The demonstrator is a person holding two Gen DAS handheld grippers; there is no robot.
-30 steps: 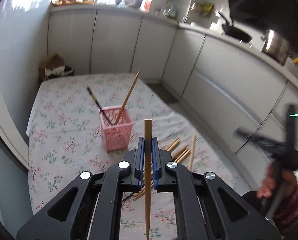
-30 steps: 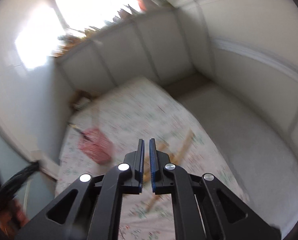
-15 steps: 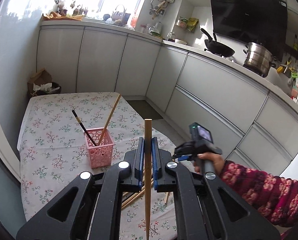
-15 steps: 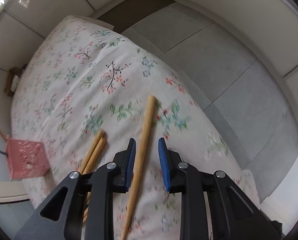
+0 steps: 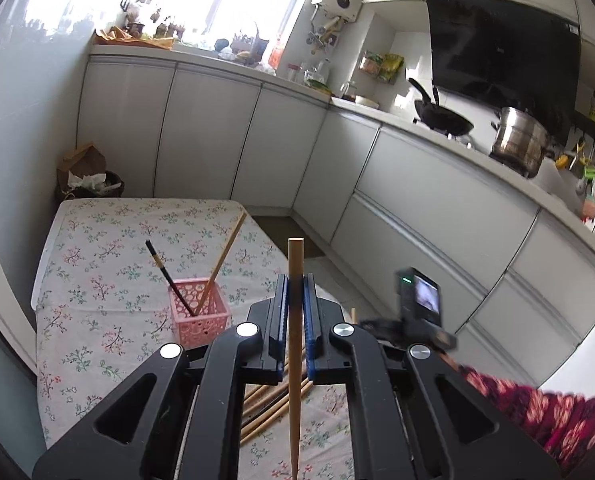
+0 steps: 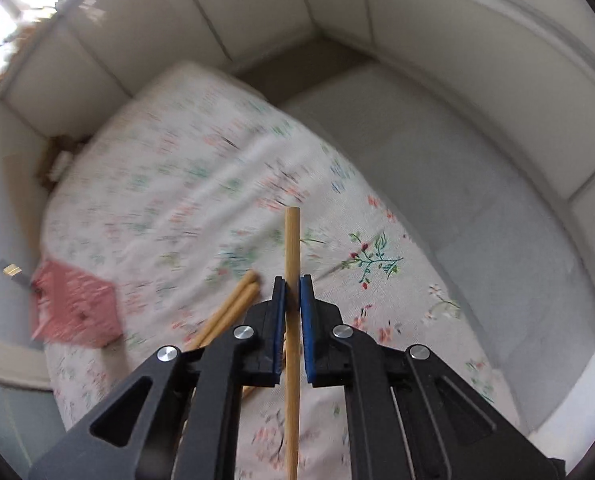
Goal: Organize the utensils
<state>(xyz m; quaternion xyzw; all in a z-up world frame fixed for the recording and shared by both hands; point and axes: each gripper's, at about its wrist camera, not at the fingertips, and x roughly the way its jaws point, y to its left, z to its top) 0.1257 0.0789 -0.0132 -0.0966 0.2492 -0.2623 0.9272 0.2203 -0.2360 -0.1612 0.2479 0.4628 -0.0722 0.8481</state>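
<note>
Left gripper (image 5: 295, 288) is clamped on a wooden chopstick (image 5: 295, 264) pointing to 12 o'clock. Right gripper (image 6: 292, 290) grips a second chopstick (image 6: 292, 240) likewise. Pink basket (image 5: 199, 316) stands at 10 o'clock on the floral tablecloth (image 5: 97, 280), containing two utensils. Loose chopsticks (image 5: 273, 400) lie beneath the left gripper.

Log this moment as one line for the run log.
left claw: shut on chopstick | right claw: shut on chopstick | basket: holds two
</note>
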